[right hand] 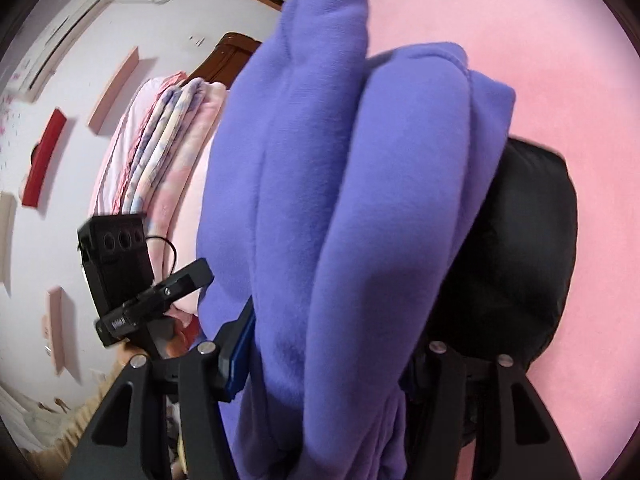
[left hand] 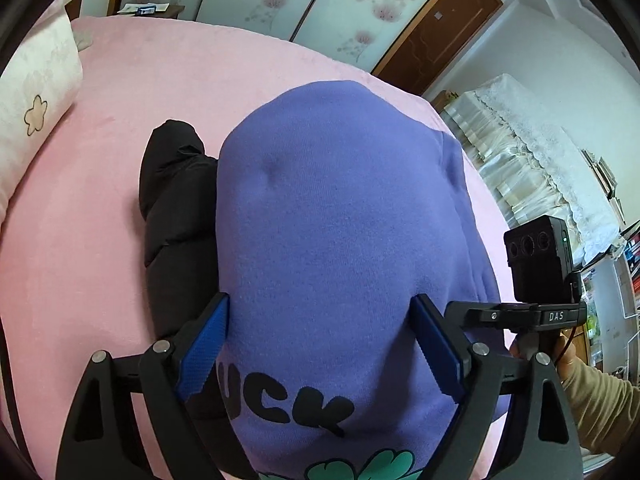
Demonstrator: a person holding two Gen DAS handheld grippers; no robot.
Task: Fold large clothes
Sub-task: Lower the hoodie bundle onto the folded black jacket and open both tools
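Observation:
A folded purple sweatshirt (left hand: 340, 220) with black letters and a green clover print lies on the pink bed (left hand: 120, 180), partly over a folded black padded garment (left hand: 176, 216). My left gripper (left hand: 320, 344) is open, its blue pads (left hand: 204, 352) spread on either side of the sweatshirt. In the right wrist view the sweatshirt (right hand: 340, 200) is bunched in thick folds between the fingers of my right gripper (right hand: 324, 344), which is shut on it. The black garment (right hand: 512, 260) lies right of it. The right finger is hidden by cloth.
A white flowered pillow (left hand: 36, 92) lies at the bed's left edge. A stack of folded bedding (right hand: 160, 152) sits beyond the sweatshirt in the right wrist view. A lace-covered cabinet (left hand: 532, 160) stands right of the bed. The other gripper's camera (left hand: 540, 264) is close by.

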